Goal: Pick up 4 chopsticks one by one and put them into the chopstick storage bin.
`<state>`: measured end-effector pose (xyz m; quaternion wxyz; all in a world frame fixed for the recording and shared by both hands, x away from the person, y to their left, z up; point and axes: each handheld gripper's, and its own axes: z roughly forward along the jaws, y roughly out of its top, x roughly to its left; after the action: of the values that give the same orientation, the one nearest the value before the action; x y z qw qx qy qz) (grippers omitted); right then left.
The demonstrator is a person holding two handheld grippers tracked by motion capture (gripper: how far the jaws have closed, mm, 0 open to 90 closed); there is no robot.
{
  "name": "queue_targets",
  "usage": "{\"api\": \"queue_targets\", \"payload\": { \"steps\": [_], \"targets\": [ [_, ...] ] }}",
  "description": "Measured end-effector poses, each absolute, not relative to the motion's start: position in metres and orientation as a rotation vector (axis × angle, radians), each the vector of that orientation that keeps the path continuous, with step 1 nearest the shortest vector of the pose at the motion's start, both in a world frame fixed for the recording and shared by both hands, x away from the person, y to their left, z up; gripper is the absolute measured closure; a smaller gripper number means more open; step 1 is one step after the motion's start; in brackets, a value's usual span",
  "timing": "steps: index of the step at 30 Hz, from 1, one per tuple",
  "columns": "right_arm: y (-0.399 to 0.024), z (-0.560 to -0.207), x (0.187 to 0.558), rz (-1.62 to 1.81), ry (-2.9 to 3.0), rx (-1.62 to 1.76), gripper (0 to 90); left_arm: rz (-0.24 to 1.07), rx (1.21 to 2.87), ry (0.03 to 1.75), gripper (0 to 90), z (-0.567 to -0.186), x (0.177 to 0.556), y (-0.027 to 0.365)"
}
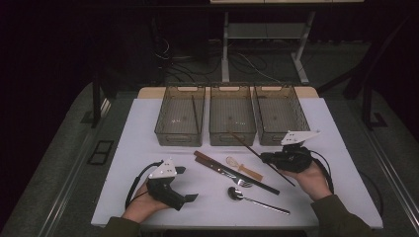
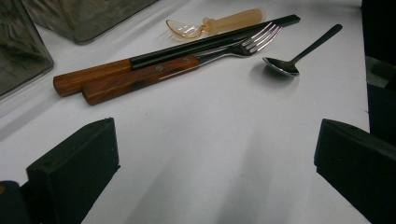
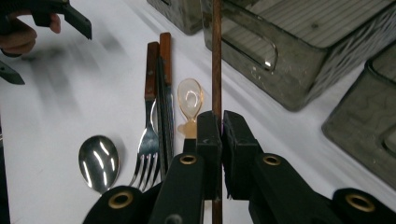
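My right gripper (image 1: 265, 158) (image 3: 221, 123) is shut on a thin brown chopstick (image 1: 247, 147) (image 3: 216, 56) that slants up toward the middle bin (image 1: 232, 138). Over bare table at the front left, my left gripper (image 1: 187, 184) (image 2: 215, 154) stands open with nothing between its jaws. Between the grippers lie a wooden-handled fork (image 1: 232, 176) (image 2: 187, 63) (image 3: 149, 135), a black utensil with a wooden handle (image 1: 257, 185) (image 2: 205, 42), an amber plastic spoon (image 1: 232, 161) (image 2: 187, 29) (image 3: 190, 100) and a metal spoon (image 1: 237, 193) (image 2: 280, 65) (image 3: 99, 161).
Three translucent bins stand side by side at the table's far edge: left bin (image 1: 178, 138), middle one, right bin (image 1: 279, 138). Another chopstick (image 1: 195, 113) lies in the left bin. The white table (image 1: 123, 163) ends close to the person's front edge.
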<state>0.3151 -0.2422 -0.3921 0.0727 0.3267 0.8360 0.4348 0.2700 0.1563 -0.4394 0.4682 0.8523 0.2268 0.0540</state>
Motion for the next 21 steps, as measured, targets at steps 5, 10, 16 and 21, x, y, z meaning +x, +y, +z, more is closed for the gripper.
{"api": "queue_targets", "payload": {
  "steps": [5,10,16,21],
  "targets": [
    [-0.238,-0.387,0.321,1.339,2.498,0.977,85.8,0.134,2.091,0.55,0.0,-0.439,0.27,0.156],
    [-0.231,-0.384,0.326,1.359,2.492,0.969,85.8,0.132,2.089,0.552,0.0,-0.439,0.27,0.156],
    [-0.222,-0.384,0.333,1.383,2.493,0.953,85.9,0.129,2.084,0.557,0.0,-0.439,0.27,0.156],
    [-0.216,-0.382,0.337,1.405,2.491,0.944,85.9,0.125,2.074,0.565,0.0,-0.44,0.27,0.156]
  ]
}}
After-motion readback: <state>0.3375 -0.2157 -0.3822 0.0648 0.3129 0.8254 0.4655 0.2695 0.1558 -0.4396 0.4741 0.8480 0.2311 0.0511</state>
